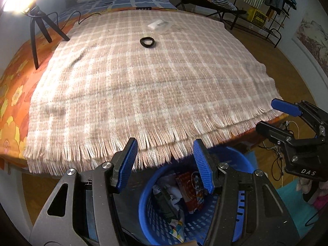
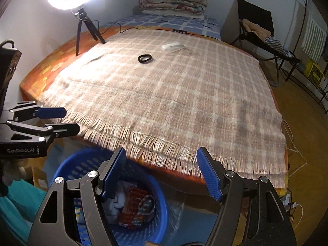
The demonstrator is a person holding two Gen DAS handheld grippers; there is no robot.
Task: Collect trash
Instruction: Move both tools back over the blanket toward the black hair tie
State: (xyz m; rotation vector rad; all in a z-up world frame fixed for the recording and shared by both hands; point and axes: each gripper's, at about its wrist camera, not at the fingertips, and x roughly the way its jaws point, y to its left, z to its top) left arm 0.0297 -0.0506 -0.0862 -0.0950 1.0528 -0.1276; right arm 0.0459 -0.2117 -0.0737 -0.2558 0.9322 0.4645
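Clear plastic wrapper (image 1: pixel 159 25) far ahead of both claws on plaid blanket (image 1: pixel 143 86), just beyond black ring (image 1: pixel 147 42). Looks light, crinkly, slippery (pinch raised edge). Left gripper (image 1: pixel 165 164), right gripper (image 2: pixel 162 171) wide open, empty, over blue basket (image 2: pixel 86 166).

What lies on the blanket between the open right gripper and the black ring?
Nothing: in the right wrist view, only bare plaid blanket stretches from the right gripper to the black ring.

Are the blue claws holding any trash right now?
No. The left gripper and right gripper are both open and empty, above the blue basket.
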